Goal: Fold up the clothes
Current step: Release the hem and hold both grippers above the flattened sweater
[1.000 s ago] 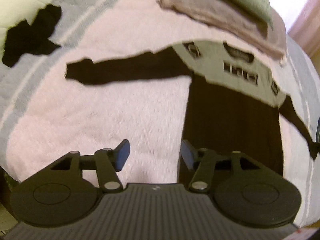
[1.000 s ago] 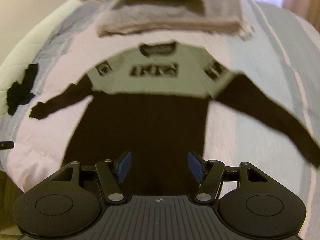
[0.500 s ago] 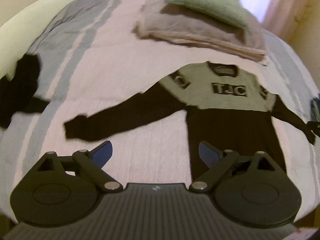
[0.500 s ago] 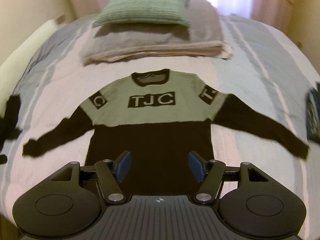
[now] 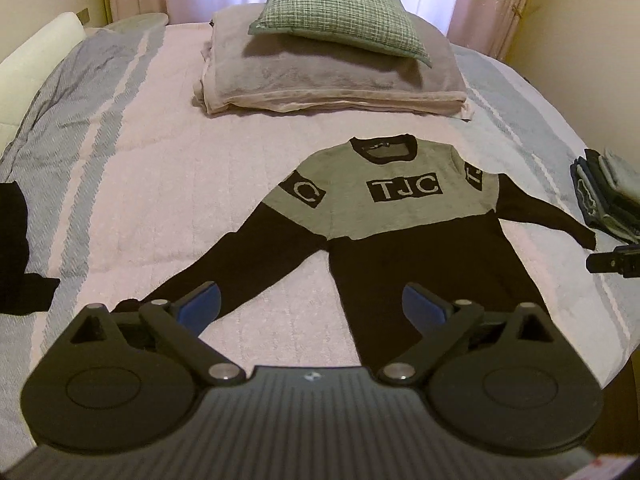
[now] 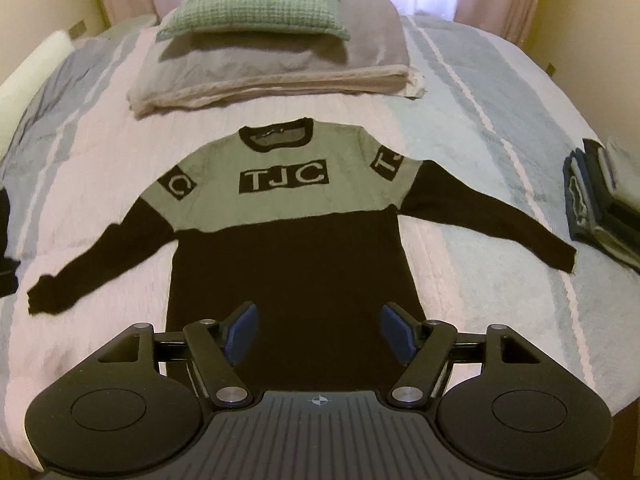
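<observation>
A black sweater (image 5: 416,256) (image 6: 292,264) with a grey chest panel marked "TJC" lies flat, face up, on the bed, both sleeves spread outward. My left gripper (image 5: 312,308) hovers open above the bedspread between the left sleeve and the hem, holding nothing. My right gripper (image 6: 318,330) hovers open over the sweater's lower body, also holding nothing. A tip of the right gripper (image 5: 612,262) shows at the right edge of the left wrist view, beyond the right cuff.
A folded beige blanket (image 5: 328,76) (image 6: 272,68) topped by a green checked cushion (image 5: 340,12) (image 6: 256,0) sits past the collar. A stack of folded clothes (image 5: 604,200) (image 6: 600,208) lies right. A black garment (image 5: 16,248) lies left. Walls and curtains surround the striped bedspread (image 5: 132,184).
Both grippers have pulled back and tilted up, so the whole sweater and the bed's far end come into view. The left jaws have opened wider. The sweater has not moved.
</observation>
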`<state>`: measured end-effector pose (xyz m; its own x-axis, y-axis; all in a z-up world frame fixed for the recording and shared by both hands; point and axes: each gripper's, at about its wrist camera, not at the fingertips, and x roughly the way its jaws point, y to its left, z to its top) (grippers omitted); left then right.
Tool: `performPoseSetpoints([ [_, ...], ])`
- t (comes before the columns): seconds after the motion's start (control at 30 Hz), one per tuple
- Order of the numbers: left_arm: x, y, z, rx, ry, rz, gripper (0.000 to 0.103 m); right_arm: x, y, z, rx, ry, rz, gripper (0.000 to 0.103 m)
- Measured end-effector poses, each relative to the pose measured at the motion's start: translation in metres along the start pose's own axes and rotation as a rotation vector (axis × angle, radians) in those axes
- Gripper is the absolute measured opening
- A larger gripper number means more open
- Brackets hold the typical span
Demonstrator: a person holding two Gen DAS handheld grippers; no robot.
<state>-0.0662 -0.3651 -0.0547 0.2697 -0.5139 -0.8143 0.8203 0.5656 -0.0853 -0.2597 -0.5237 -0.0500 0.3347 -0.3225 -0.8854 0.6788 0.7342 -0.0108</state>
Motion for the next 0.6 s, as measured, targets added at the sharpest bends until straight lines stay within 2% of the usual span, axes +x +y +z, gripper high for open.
performPoseSetpoints([
  [0.23, 0.000, -0.021, -0.002, 0.013, 0.016, 0.009, 0.098, 0.001, -0.004, -0.003, -0.045, 0.013, 0.029, 0.068],
  [0.6, 0.004, -0.054, -0.020, -0.011, 0.084, 0.034, 0.099, 0.012, -0.024, -0.018, -0.084, 0.046, 0.074, 0.069],
])
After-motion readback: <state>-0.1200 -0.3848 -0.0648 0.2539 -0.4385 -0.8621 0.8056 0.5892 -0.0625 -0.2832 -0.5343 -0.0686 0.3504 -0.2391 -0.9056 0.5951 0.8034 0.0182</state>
